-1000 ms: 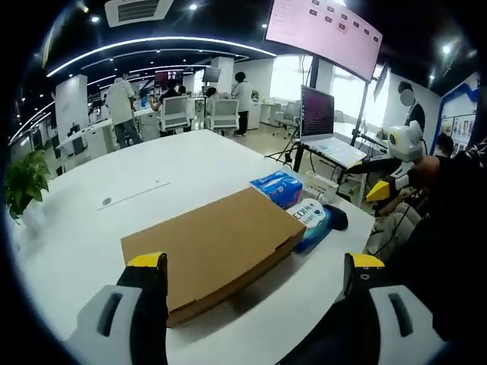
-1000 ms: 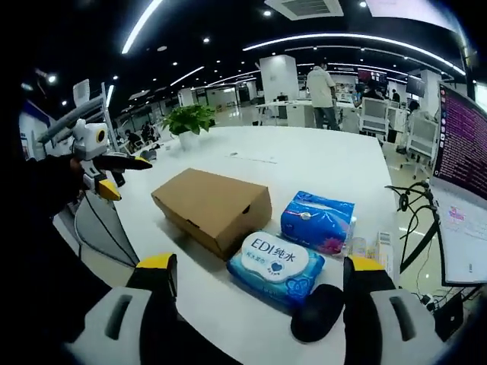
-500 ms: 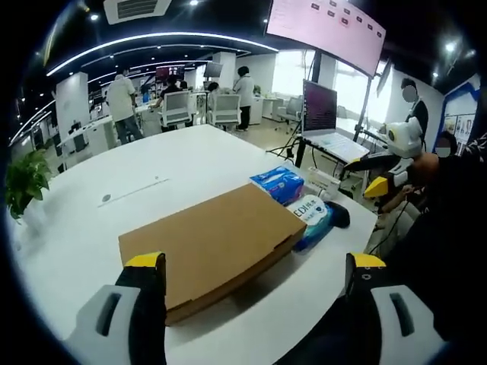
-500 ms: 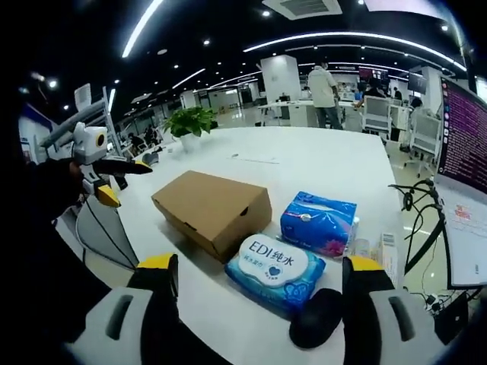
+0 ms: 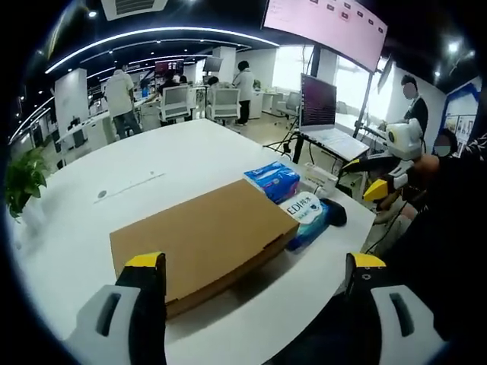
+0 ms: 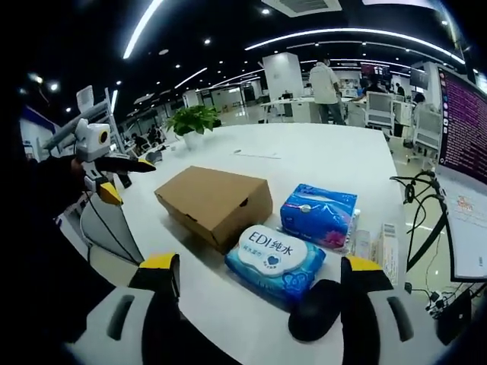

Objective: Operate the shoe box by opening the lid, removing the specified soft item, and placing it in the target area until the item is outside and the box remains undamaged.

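On the white table the shoe box sits closed, both the left gripper and right gripper spread apart and empty, so lifting the lid looks next.

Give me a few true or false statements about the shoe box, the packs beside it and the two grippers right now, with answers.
1. The shoe box lid is closed. True.
2. The wet wipes pack lies on top of the box. False: it lies on the table beside it.
3. The left gripper is open and empty. True.
4. The right gripper grips the blue tissue pack. False: it is open, holding nothing.
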Action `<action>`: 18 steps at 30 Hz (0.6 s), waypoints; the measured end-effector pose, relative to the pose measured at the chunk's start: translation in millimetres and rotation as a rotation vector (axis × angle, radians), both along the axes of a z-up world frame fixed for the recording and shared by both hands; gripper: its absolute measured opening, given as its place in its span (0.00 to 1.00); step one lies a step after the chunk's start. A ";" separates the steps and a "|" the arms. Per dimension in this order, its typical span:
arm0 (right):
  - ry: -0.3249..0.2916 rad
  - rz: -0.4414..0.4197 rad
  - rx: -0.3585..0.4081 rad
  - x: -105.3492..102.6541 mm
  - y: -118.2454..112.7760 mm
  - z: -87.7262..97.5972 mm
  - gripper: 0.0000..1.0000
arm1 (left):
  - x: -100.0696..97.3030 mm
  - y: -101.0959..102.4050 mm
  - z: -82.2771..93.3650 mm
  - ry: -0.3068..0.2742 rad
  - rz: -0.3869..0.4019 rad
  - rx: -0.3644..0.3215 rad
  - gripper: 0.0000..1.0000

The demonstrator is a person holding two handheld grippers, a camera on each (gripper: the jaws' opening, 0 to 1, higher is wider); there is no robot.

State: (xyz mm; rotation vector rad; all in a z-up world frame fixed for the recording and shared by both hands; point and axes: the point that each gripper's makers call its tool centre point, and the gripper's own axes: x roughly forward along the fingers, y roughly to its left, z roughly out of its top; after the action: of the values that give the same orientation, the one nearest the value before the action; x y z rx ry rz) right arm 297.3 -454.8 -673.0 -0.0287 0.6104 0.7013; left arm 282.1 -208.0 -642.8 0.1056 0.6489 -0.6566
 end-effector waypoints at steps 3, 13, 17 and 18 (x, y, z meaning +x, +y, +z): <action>0.005 -0.002 0.003 -0.5 -1.5 -1.1 0.87 | -1.0 -1.3 1.0 -0.007 -0.002 0.006 0.99; 0.007 -0.017 0.029 -1.0 -4.3 0.2 0.88 | -1.5 -1.4 3.0 0.003 0.002 0.016 0.99; 0.003 -0.016 0.033 -2.4 -4.3 0.0 0.87 | -1.7 -6.1 4.3 -0.003 -0.012 0.027 0.99; 0.003 -0.016 0.034 -3.0 -4.1 0.0 0.87 | -1.4 -6.6 4.5 -0.002 -0.012 0.026 0.99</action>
State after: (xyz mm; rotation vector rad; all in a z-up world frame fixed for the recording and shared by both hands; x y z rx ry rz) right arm 294.3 -458.9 -673.0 0.0089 0.6007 0.6962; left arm 280.6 -214.6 -638.3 0.1340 0.6549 -0.6596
